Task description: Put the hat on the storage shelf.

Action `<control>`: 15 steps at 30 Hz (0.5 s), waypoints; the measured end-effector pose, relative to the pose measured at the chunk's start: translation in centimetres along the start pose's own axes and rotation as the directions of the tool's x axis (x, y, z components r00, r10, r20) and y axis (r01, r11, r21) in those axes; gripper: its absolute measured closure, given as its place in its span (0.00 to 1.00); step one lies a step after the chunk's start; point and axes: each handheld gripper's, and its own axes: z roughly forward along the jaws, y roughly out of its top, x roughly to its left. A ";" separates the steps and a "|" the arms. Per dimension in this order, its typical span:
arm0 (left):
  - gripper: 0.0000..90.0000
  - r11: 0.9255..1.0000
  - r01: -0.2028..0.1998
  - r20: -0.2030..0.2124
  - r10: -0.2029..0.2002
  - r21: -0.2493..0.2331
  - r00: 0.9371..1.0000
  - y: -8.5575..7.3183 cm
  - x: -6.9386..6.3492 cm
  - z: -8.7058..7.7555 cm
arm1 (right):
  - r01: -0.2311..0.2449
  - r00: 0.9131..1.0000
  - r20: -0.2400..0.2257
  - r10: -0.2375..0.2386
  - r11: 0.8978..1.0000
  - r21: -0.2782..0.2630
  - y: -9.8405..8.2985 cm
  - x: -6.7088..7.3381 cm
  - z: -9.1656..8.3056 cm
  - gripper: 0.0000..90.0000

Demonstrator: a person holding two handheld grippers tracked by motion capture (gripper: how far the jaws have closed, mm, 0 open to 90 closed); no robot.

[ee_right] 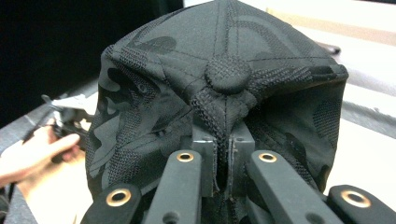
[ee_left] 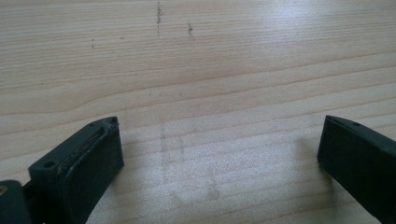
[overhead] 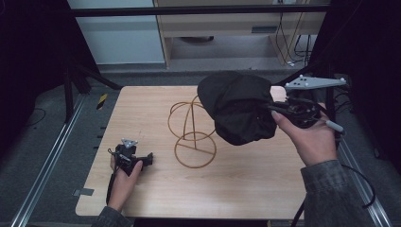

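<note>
Cap (overhead: 242, 106): black, lifted mid-frame, beside wire stand (overhead: 194, 135)
Right gripper (ee_right: 223, 154): I've got it pinched on the crown
Left gripper (ee_left: 219, 144): jaws apart, lower left
Left to do: probably seat it on the stand

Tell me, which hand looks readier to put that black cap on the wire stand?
Probably the right: its gripper is shut on the cap just above the stand. The left gripper rests open on the table.
</note>
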 end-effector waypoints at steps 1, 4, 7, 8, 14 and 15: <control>0.00 1.000 -0.001 0.001 0.001 0.000 1.000 0.0 0.0 0.0 | 0.002 1.000 -0.012 -0.002 1.000 -0.007 0.2 0.3 0.3 0.95; 0.00 1.000 -0.001 0.002 0.001 0.001 1.000 0.0 0.0 0.0 | 0.008 0.999 -0.038 -0.008 1.000 -0.015 1.0 1.1 1.2 0.95; 0.00 1.000 -0.002 0.002 0.002 0.003 1.000 0.0 0.0 0.0 | 0.017 0.998 -0.053 -0.018 1.000 -0.013 1.7 1.8 2.0 0.95; 0.00 1.000 -0.003 0.002 0.003 0.003 1.000 0.0 0.0 0.0 | 0.025 0.998 -0.057 -0.025 1.000 -0.014 1.9 2.1 2.3 0.95; 0.00 1.000 -0.002 0.002 0.002 0.003 1.000 0.0 0.0 0.0 | 0.048 0.996 -0.075 -0.048 0.999 -0.003 3.0 3.4 4.0 0.95; 0.00 1.000 -0.002 0.002 0.002 0.003 1.000 0.0 0.0 0.0 | 0.048 0.996 -0.075 -0.048 0.999 -0.003 3.0 3.4 4.0 0.95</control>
